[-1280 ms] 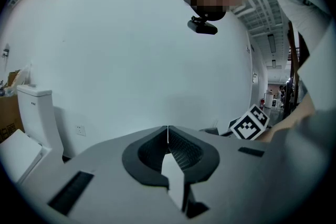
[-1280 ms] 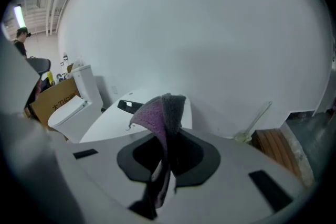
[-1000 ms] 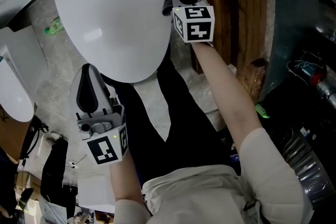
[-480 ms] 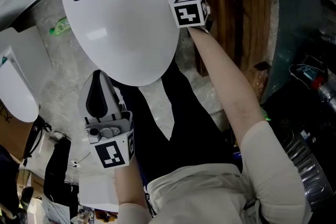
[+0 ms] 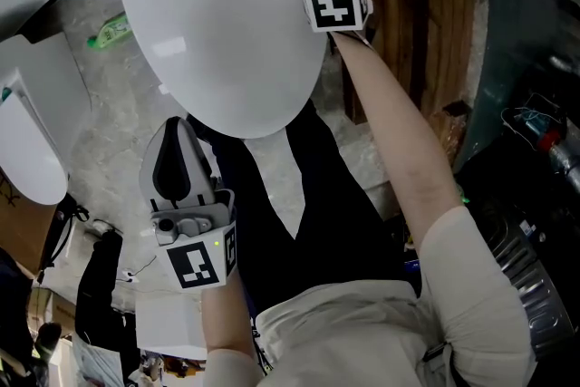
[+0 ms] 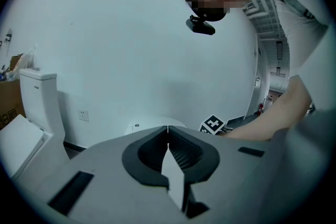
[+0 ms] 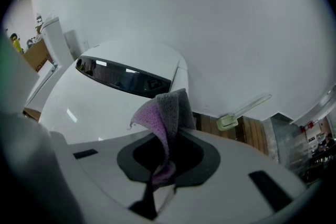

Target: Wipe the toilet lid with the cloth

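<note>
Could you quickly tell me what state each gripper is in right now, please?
Left gripper: closed, holding nothing.
Right gripper: closed on the purple cloth.

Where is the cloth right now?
The cloth is pinched in the right tool, by the upper right edge of the lid in the head view.

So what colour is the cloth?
The cloth is purple and grey, clearest in the right gripper view.
</note>
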`<state>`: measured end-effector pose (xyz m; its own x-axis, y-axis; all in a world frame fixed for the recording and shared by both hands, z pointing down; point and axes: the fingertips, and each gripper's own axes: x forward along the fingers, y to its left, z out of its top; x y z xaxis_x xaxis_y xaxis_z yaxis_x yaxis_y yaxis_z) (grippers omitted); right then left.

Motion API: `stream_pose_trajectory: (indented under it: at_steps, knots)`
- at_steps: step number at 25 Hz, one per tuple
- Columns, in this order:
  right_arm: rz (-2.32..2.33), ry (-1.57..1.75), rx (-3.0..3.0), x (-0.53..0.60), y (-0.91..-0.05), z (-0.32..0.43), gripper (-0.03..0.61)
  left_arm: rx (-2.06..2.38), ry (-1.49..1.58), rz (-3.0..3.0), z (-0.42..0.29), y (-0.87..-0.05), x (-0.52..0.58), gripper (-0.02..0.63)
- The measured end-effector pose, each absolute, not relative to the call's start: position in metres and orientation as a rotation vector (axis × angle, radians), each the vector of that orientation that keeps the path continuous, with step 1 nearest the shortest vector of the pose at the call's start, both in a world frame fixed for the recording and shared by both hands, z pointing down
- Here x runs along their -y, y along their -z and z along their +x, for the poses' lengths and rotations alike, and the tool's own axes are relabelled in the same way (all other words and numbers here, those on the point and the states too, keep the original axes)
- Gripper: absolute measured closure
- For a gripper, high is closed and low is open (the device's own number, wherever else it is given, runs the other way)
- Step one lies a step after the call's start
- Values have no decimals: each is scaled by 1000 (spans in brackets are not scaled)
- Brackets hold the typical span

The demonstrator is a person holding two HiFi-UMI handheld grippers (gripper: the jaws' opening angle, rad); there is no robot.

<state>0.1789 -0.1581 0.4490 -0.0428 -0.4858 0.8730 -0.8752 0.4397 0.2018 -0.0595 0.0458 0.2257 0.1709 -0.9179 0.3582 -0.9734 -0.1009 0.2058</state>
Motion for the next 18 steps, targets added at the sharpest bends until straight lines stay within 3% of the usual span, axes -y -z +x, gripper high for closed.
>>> stream_pose_trajectory:
  at_steps: [18]
  knots:
    - [1154,-581,1785,109,-452,-1,523,1878,-144,1998,-139,-224,-89,598]
